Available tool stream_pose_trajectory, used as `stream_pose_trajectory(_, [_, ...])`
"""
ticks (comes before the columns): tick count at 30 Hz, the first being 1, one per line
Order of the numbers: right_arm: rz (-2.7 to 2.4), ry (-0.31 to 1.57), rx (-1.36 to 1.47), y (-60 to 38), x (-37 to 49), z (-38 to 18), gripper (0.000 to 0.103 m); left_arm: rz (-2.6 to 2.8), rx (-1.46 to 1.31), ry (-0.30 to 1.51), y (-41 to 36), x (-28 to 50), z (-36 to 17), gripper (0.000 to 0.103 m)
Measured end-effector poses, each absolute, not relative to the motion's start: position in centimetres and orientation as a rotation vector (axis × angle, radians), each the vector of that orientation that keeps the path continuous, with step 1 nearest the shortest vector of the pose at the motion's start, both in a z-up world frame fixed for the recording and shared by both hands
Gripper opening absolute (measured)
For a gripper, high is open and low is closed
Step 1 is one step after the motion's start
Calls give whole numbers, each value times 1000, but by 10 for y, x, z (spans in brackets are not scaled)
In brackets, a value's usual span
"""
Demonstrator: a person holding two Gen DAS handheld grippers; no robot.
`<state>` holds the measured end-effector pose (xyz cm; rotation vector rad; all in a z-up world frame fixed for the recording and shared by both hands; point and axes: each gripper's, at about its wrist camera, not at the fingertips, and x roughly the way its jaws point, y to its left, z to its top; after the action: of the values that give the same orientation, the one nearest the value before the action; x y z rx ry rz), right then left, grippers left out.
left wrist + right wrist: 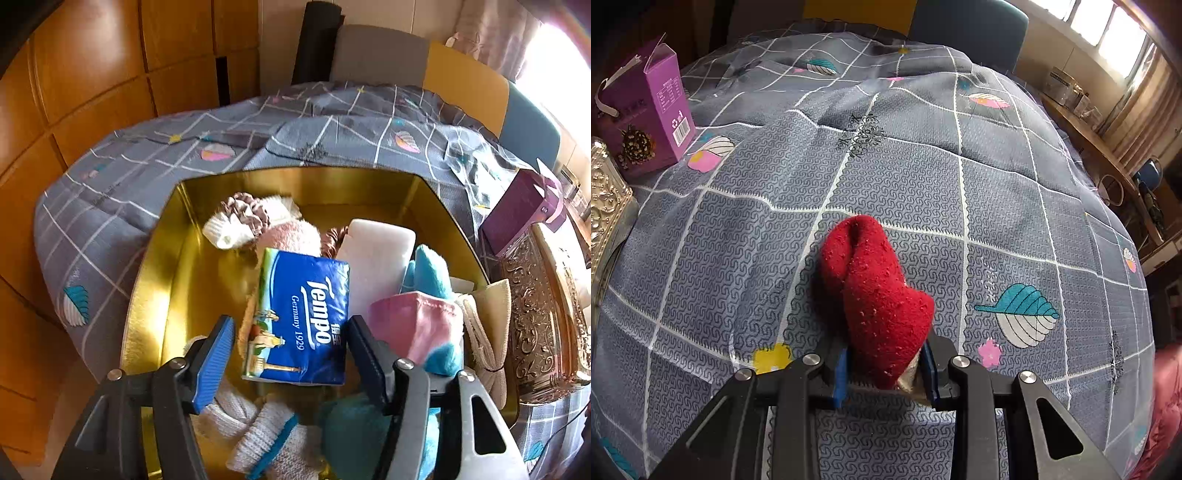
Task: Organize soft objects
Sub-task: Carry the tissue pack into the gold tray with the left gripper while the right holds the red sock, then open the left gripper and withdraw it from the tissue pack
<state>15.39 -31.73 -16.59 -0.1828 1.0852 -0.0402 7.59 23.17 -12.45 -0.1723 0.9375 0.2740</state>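
In the left wrist view, a gold-lined box [159, 280] holds several soft things: a blue Tempo tissue pack [306, 306], a brown scrunchie [243, 214], a white sock [225, 232], a white pad [376, 254], a pink pouch [417, 325] and a blue plush [428, 273]. My left gripper [291, 325] hangs over the box, open, with the tissue pack lying between its fingers and a gap showing at the left pad. In the right wrist view, my right gripper [886, 354] is shut on a red sock [875, 280] just above the grey patterned bedspread [997, 206].
A purple carton [653, 110] and an ornate metal box [605, 199] stand left of the red sock; both sit right of the gold box, the carton [517, 214] behind the ornate box [535, 332]. White knitted socks [266, 435] lie at the box's near edge. A wooden wardrobe [92, 74] stands beyond the bed.
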Motion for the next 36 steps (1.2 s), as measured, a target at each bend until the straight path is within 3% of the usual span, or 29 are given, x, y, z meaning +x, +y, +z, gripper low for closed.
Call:
stream_pose_trajectory(5, [-41,1086,-181,-317,154,-166,32,287,-129,896,225,66,-109,70])
stream_pose_trajectory(21, [-47,1091,-168,-317,154,-166,32,241,-75,777,203,28,-68,70])
stream_pose_trajectory(36, [-54,1114,-92,-327,164,-167,32,104,-22,757,172,19,-64,70])
